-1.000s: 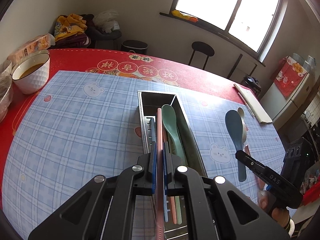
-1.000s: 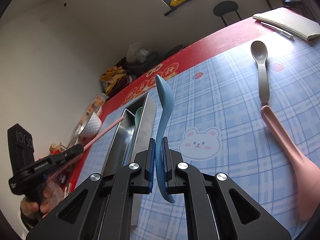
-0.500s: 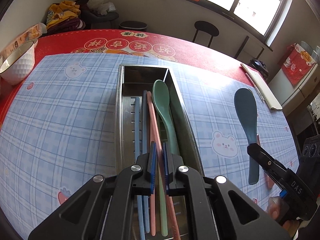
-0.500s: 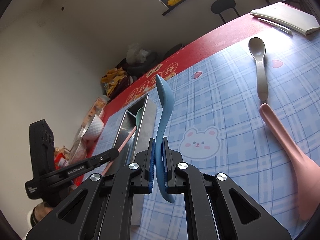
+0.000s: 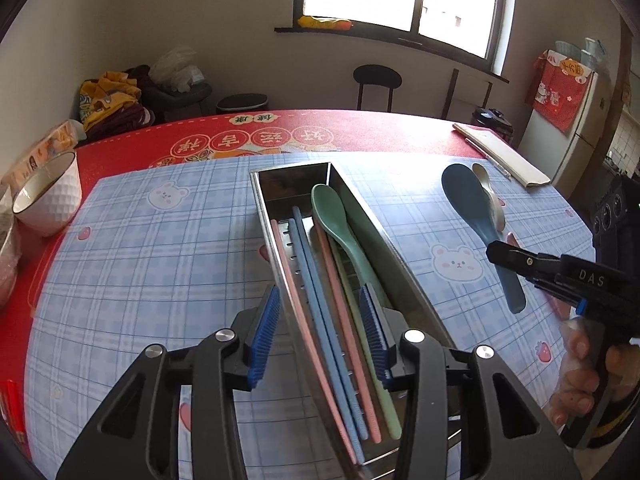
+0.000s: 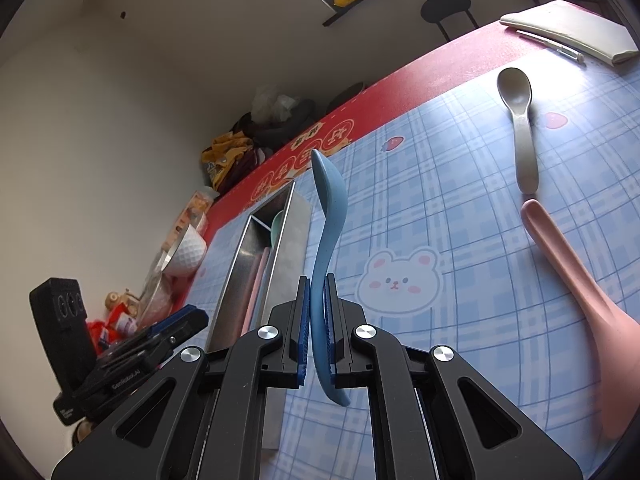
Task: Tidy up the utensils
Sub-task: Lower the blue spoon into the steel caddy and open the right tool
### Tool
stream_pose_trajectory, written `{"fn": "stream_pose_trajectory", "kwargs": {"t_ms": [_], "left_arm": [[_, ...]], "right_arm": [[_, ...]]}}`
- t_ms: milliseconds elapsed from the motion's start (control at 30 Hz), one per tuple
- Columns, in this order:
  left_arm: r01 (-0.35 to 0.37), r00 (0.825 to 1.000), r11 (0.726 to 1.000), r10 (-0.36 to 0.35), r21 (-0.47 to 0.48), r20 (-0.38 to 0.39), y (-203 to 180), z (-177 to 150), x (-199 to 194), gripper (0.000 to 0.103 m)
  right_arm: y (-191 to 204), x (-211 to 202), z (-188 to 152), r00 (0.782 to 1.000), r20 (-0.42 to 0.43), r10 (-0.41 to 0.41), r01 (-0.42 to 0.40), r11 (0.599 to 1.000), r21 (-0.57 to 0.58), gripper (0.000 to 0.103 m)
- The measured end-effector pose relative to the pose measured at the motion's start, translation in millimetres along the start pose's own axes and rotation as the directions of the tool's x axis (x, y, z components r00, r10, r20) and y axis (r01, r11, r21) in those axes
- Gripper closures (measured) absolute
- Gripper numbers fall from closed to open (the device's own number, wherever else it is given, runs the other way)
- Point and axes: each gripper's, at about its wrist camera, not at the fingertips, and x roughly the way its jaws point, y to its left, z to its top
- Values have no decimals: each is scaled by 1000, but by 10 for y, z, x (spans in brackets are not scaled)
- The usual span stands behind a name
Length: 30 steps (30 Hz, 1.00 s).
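Left wrist view: the left claw [image 5: 320, 336] gapes wide over the metal tray [image 5: 400, 264], holding nothing; chopsticks [image 5: 320, 300] and a green spoon [image 5: 340, 228] lie inside.

Right wrist view: the right claw [image 6: 316, 320] pinches a blue spoon [image 6: 326, 220] by its handle, right of the tray [image 6: 294, 240]. Best to lower it lengthwise beside the green spoon, clearing the rim. Open counter [image 6: 440, 208] lies rightward.

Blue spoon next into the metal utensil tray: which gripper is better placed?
Right. The right gripper is already shut on the blue spoon, beside the metal utensil tray. The left gripper is open and holds nothing, above the chopsticks in the tray.
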Motion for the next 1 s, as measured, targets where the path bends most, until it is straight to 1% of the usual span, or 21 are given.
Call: {"fn": "stream_pose_trajectory", "kwargs": {"t_ms": [33, 67, 133, 200, 233, 267, 300, 333, 400, 500, 533, 600, 700, 767, 833, 900, 1000], "left_arm": [[-4, 1000, 1000, 4, 7, 17, 47, -49, -38, 51], [-8, 999, 1000, 8, 9, 32, 90, -91, -70, 45], [-14, 998, 1000, 13, 4, 61, 197, -179, -120, 38], [-25, 996, 1000, 25, -5, 89, 277, -276, -166, 27], [-38, 994, 999, 39, -9, 103, 318, -307, -184, 24], [-55, 991, 998, 56, -13, 123, 349, -334, -203, 19], [-87, 986, 996, 89, -24, 142, 374, -354, -222, 16], [-116, 980, 992, 121, -39, 160, 401, -370, -242, 13], [-128, 974, 990, 137, -62, 182, 441, -411, -275, 10], [-127, 971, 990, 138, -65, 197, 481, -451, -314, 6], [-116, 970, 990, 129, -76, 206, 505, -453, -338, 6], [-97, 969, 990, 117, -101, 220, 550, -464, -372, 6], [-84, 970, 988, 111, -131, 217, 595, -475, -380, 6], [-63, 968, 987, 96, -146, 230, 633, -485, -403, 6], [-58, 966, 985, 96, -162, 238, 651, -496, -425, 6], [-48, 966, 985, 88, -166, 243, 662, -499, -434, 6], [-26, 970, 982, 71, -188, 234, 714, -496, -416, 6]], "right_arm": [[-1, 12, -4, 1000, -4, 7, -7, 1000, 1, 96], [0, 25, -9, 1000, -7, 14, -14, 1000, 1, 96], [13, 47, -25, 1000, -10, 26, -26, 1000, -3, 96], [19, 58, -40, 1000, -8, 27, -27, 1000, -9, 96], [20, 54, -46, 1000, -3, 23, -23, 1000, -12, 96], [29, 38, -52, 1000, 9, 6, -6, 1000, -23, 96], [50, 18, -55, 1000, 24, -14, 15, 999, -37, 96], [70, 1, -60, 999, 37, -16, 18, 999, -42, 96], [94, -31, -54, 998, 53, -25, 26, 999, -34, 96], [193, -97, -76, 997, 64, -35, 37, 999, -31, 96], [256, -105, -102, 998, 59, -31, 33, 999, -36, 96], [388, -84, -164, 999, 33, -22, 24, 999, -36, 96], [600, -10, -259, 1000, -12, -16, 15, 999, -45, 96], [752, 61, -327, 999, -35, -31, 28, 997, -75, 96], [861, 152, -377, 998, -57, -41, 36, 995, -96, 96], [926, 264, -411, 995, -81, -64, 56, 993, -103, 96], [976, 403, -472, 989, -108, -105, 94, 990, -102, 96]]}}
